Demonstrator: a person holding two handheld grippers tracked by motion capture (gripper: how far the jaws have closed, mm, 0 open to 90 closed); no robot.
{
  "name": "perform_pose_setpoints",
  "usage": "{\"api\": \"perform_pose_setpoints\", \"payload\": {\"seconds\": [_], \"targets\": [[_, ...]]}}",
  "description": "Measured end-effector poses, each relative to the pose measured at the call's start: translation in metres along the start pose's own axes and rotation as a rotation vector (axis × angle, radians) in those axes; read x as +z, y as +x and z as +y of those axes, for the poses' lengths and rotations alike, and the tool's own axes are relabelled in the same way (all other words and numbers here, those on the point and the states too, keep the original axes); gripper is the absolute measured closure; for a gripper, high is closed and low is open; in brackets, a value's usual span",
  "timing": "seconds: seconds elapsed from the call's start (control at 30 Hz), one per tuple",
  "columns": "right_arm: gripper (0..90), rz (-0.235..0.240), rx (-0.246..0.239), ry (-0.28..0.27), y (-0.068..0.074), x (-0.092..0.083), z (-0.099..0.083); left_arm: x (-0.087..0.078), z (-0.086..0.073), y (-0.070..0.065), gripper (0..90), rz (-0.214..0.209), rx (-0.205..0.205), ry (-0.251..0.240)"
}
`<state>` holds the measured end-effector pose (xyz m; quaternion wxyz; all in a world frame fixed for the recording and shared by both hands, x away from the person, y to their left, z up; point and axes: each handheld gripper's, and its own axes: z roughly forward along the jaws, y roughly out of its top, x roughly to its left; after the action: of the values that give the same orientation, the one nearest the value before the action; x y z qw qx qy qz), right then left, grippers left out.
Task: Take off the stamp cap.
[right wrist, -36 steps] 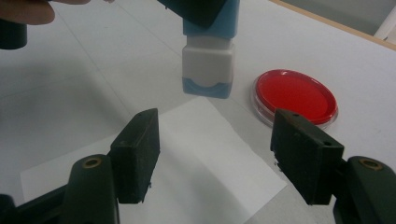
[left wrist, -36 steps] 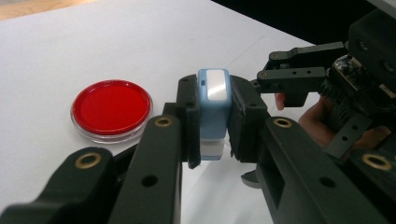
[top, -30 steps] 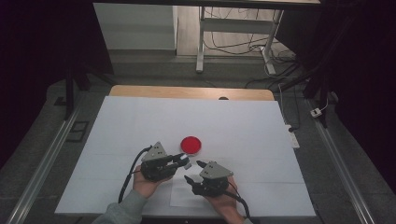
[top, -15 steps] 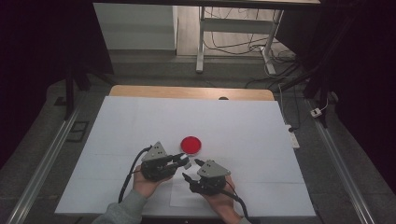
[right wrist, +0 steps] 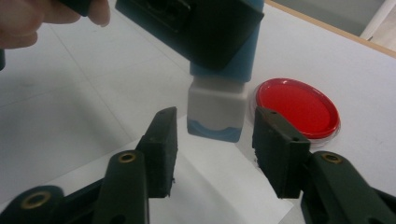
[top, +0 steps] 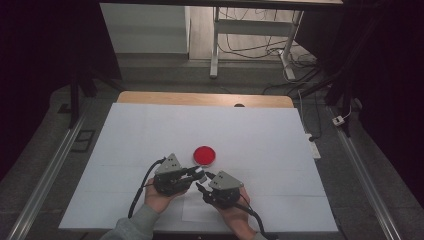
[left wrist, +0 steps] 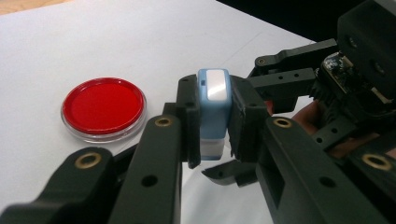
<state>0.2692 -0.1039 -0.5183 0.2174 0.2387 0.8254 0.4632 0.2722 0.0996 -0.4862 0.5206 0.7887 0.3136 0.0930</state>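
Blue stamp [left wrist: 213, 109] clamped in left claw [left wrist: 212, 140]; right claw [right wrist: 215, 140] closing, flanks its base, untouched.

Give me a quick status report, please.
Left claw shut on blue stamp. Right claw just closing around its white cap, not touching. Red dish beside, clear.

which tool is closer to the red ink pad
Left. The left tool sits just in front of the red ink pad, clamping a blue stamp. The right tool is further back, below the stamp, its jaws just closing.
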Motion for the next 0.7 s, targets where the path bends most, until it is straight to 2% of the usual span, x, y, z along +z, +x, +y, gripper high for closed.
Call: {"api": "perform_pose_setpoints", "payload": {"seconds": [0.27,0.53,0.7], "targets": [[54.2,0.004,0.003,0.011,-0.0012,0.0005,-0.0006,0.0002,0.0,-0.0007,75.8,0.0,0.002,-0.003],[62.2,0.016,0.006,0.014,-0.0019,0.0004,-0.0008,0.0006,-0.0001,-0.0013,75.8,0.001,0.003,-0.004],[62.9,0.014,-0.001,0.017,-0.0014,0.0003,-0.0007,0.0006,-0.0001,-0.0014,75.8,0.002,0.004,-0.005]]}}
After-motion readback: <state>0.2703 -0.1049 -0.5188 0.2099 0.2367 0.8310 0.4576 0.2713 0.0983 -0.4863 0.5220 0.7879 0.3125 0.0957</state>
